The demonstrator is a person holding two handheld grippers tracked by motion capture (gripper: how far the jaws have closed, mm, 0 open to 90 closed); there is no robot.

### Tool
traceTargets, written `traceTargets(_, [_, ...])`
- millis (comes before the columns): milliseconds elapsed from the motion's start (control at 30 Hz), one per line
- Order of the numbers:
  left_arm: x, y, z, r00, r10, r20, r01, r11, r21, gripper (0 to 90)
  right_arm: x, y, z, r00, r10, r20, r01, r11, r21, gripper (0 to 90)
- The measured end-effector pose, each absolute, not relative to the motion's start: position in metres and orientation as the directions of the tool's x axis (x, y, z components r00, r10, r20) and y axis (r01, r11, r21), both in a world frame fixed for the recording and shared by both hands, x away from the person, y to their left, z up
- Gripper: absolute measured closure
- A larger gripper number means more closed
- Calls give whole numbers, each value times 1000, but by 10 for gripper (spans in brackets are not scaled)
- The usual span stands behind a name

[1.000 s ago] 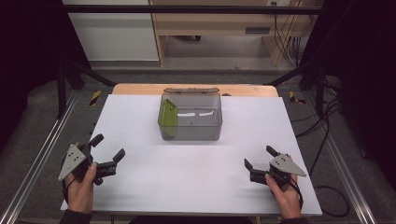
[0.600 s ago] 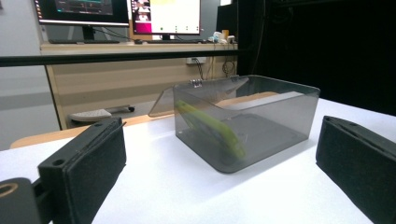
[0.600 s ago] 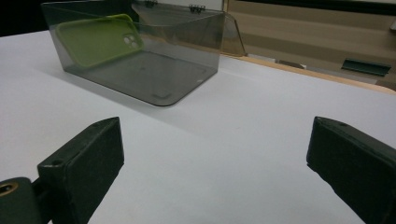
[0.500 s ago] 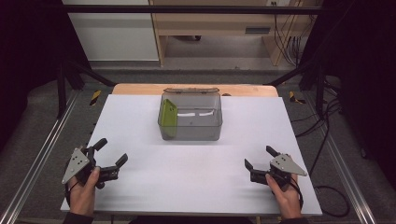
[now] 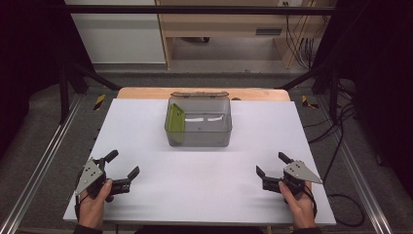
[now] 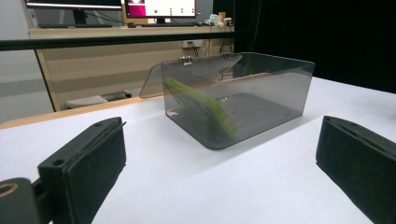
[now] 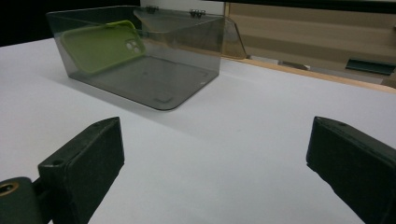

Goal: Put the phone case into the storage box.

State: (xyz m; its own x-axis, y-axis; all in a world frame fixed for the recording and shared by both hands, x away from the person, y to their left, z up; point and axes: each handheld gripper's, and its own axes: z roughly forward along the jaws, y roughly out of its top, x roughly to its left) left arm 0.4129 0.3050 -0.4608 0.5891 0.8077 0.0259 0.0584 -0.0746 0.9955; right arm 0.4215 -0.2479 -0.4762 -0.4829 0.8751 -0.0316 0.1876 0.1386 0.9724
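Left gripper [image 5: 122, 165] near the tabletop's [image 5: 204, 195] front-left corner, jaws spread wide, nothing between them. Right gripper [image 5: 272, 164] near the front-right corner, likewise gaping and empty. Clear smoky plastic box [image 5: 199, 131] toward the middle of the far edge, hinged lid thrown back. Green phone case [image 5: 175, 120] inside, leaning tilted against the box's left wall.

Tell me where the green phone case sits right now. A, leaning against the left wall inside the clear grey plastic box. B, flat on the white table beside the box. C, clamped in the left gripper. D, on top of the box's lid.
A: the green phone case stands tilted against the left inner wall of the clear grey plastic box, whose hinged lid is open; both grippers are open and apart from it.
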Motion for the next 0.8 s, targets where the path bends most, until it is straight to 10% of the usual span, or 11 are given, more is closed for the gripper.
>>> traceTargets(800, [404,309,-472,561,828,-14,75,-34,997,17,418,-250,-475,-522,853,-11,139,97,986,59])
